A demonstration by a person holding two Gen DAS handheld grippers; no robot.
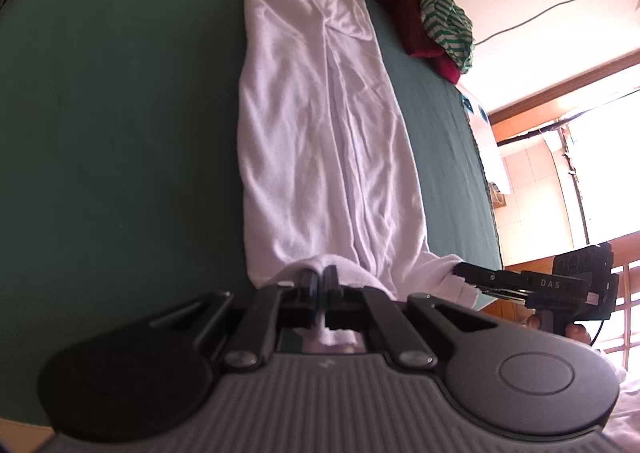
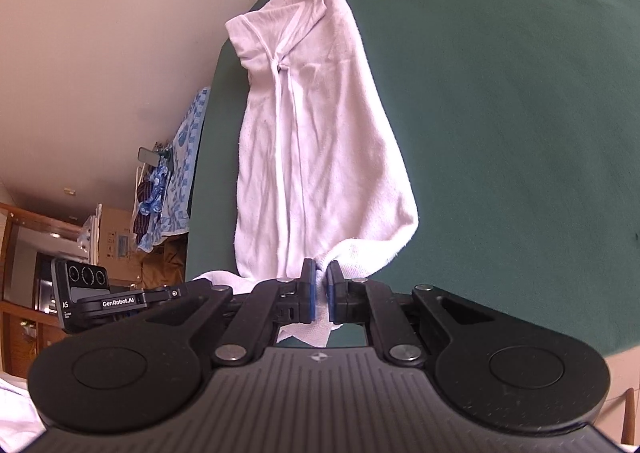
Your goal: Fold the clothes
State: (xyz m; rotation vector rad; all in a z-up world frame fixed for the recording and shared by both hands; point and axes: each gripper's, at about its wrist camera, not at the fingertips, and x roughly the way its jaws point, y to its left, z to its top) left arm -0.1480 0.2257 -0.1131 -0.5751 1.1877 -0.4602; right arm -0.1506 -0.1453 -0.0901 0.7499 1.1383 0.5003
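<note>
My left gripper (image 1: 320,277) and right gripper (image 2: 322,273) are each clamped on the near hem of the white shirt (image 1: 320,133), which stretches away ahead of them across the green bed (image 1: 120,133).

"GenRobot.AI" is printed on the left tongs (image 2: 120,303); "DAS" stands on the right tongs (image 1: 550,284)

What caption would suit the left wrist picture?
Left tool pinching the hem of a long white cotton shirt spread on a green bed cover.
</note>
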